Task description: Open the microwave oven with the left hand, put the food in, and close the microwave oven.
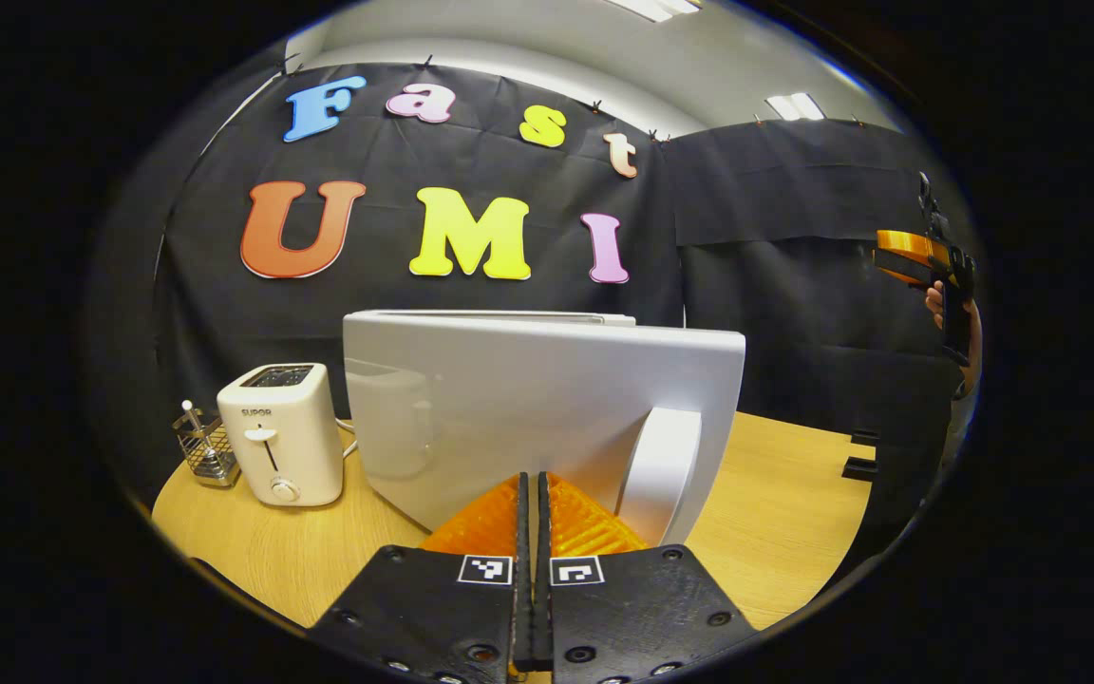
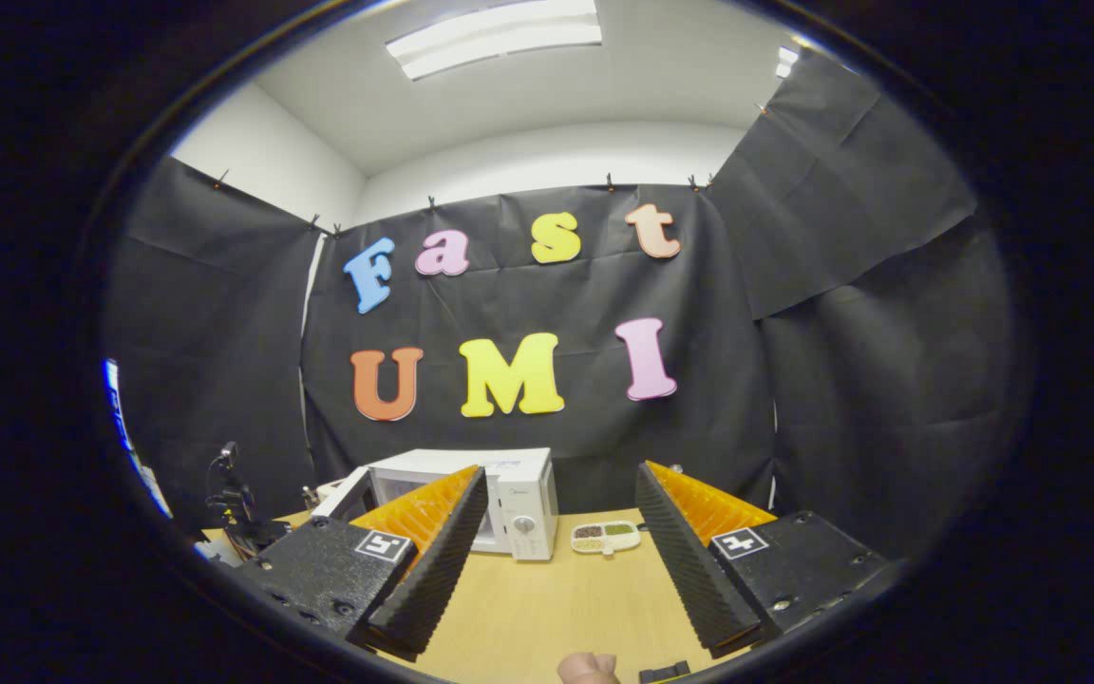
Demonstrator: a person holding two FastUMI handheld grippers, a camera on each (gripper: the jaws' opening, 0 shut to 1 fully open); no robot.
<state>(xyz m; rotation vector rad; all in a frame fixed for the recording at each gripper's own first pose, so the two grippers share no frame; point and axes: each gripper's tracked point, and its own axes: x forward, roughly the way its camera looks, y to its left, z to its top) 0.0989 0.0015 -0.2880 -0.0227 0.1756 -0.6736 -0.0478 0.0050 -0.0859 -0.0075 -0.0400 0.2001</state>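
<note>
In the left gripper view the white microwave door stands swung open, its outer face toward me, with the curved white handle at its right. My left gripper is shut, its fingertips close against the door just left of the handle, nothing seen between them. In the right gripper view the microwave stands at the back of the table with its door ajar to the left. A white divided dish of food lies just right of it. My right gripper hangs open, well back from both.
A white toaster and a small wire holder stand left of the microwave on the wooden table. The other gripper, held by a hand, hovers high at the far right. Bare tabletop lies in front of the dish.
</note>
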